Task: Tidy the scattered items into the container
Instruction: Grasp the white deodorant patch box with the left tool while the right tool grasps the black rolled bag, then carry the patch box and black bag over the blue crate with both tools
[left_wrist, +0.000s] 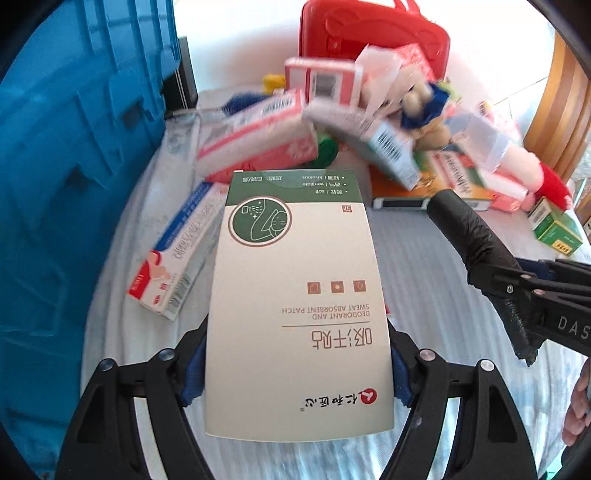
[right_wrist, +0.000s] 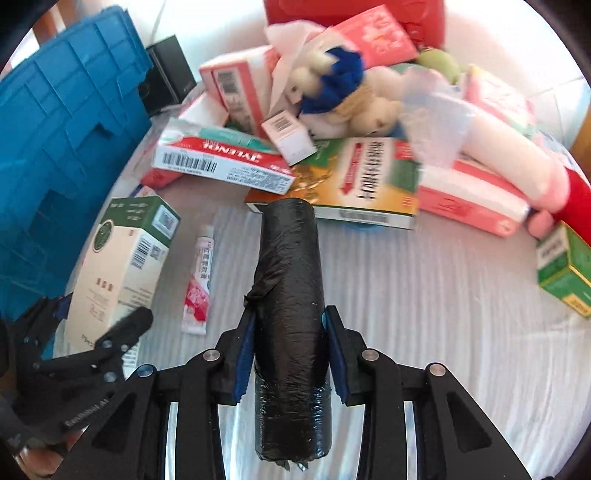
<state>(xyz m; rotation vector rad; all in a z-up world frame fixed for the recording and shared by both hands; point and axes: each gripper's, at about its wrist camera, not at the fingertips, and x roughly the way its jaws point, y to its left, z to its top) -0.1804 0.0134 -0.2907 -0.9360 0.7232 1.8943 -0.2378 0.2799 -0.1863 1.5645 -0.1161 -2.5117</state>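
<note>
Left gripper (left_wrist: 297, 365) clamps a white-and-green sweat absorbent patch box (left_wrist: 297, 295), blue pads pressed on both long sides, jaws fairly wide because the box is wide. Box fills centre of the left wrist view, lifted above the white ribbed cloth (left_wrist: 424, 258). Same box shows at lower left of the right wrist view (right_wrist: 118, 266), with the left gripper below it.

Right gripper (right_wrist: 290, 354) has its jaws drawn in narrow on a black roll of plastic bags (right_wrist: 290, 280), pads touching both sides; roll sticks out past the fingertips toward frame centre. In the left wrist view the roll (left_wrist: 469, 232) comes in from the right edge.

Blue crate (left_wrist: 74, 147) takes up the left side of both views, upper left in the right wrist view (right_wrist: 66, 129).

Still on the cloth: ointment tube (right_wrist: 199, 277) left of centre, Tylenol box (right_wrist: 221, 162), red-and-white toothpaste box (left_wrist: 173, 251), green box (right_wrist: 565, 269) at the right edge. Blurred heap of red and pink boxes with a plush doll (right_wrist: 343, 96) across the top, red case (left_wrist: 369, 40) behind it.
</note>
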